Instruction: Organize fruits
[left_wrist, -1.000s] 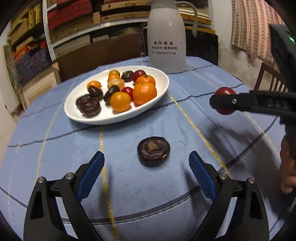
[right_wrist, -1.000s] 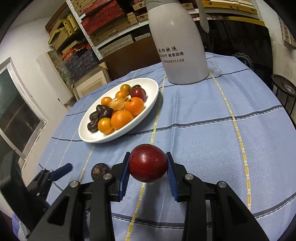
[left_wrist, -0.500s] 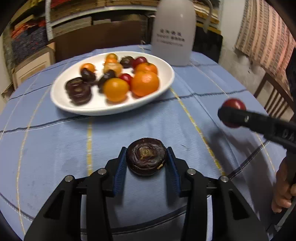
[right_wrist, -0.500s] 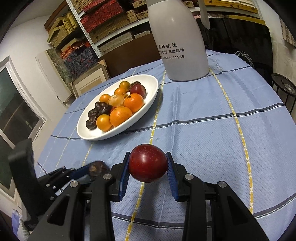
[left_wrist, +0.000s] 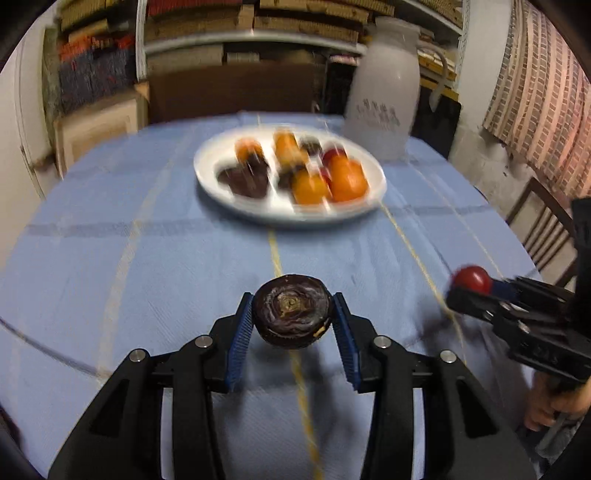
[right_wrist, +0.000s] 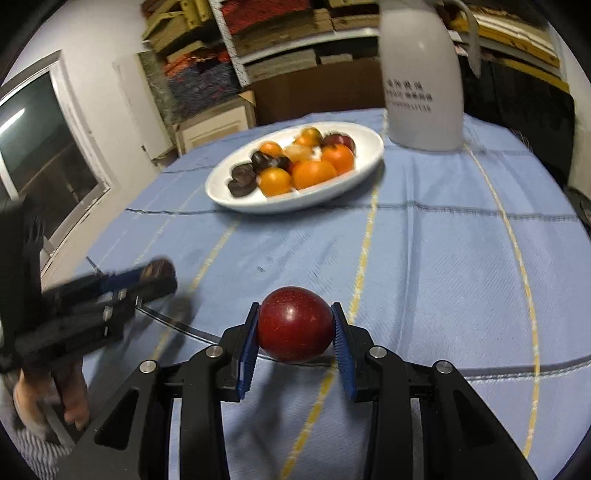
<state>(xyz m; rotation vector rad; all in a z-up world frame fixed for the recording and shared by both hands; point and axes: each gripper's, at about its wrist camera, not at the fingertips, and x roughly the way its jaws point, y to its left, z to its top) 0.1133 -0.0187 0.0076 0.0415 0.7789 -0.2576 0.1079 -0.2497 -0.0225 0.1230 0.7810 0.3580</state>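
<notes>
Sitting between left tool (left_wrist: 292, 325) pads: dark fruit (left_wrist: 291, 311)

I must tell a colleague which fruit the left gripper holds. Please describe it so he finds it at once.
On the blue tablecloth, in front of the white plate of fruit, the left gripper holds one piece. It is a flat, round, dark brown fruit, wrinkled with a pale centre, unlike the smooth red fruit in the right gripper.

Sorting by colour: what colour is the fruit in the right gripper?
Dark red fruit, clearest in the right wrist view.
</notes>
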